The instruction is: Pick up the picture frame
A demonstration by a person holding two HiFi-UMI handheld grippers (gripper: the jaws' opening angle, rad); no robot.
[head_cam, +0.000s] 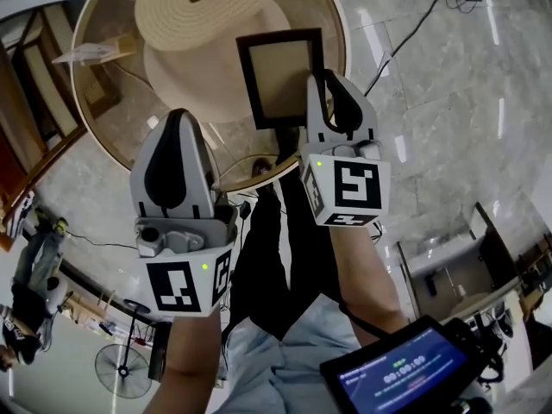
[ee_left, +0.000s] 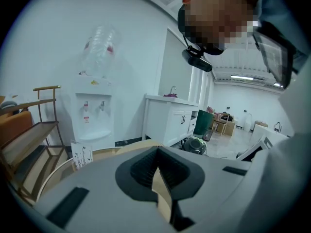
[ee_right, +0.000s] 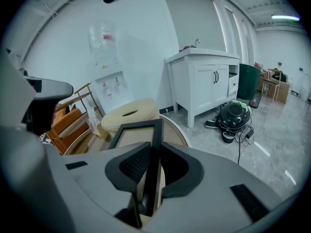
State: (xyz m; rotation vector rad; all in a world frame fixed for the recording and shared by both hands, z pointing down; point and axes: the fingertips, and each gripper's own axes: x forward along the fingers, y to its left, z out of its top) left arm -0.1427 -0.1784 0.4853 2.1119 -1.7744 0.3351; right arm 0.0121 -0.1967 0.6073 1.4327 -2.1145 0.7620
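The dark-edged picture frame [head_cam: 280, 72] with a tan panel hangs above the round glass table [head_cam: 337, 26]. My right gripper [head_cam: 326, 83] is shut on its right edge. In the right gripper view the frame [ee_right: 133, 132] runs edge-on between the dark pads [ee_right: 181, 165] of the right gripper [ee_right: 152, 154]. My left gripper [head_cam: 177, 126] is lower left of the frame, apart from it. In the left gripper view the left gripper [ee_left: 156, 160] has its tips together, with only tan background showing behind them.
A beige ring cushion [head_cam: 207, 7] lies on the table beside a small card [head_cam: 86, 53]. A wooden shelf [head_cam: 34, 59] stands left of the table. There is a water dispenser [ee_left: 95, 115], a white cabinet [ee_right: 204, 81] and cables [head_cam: 414, 24] on the floor.
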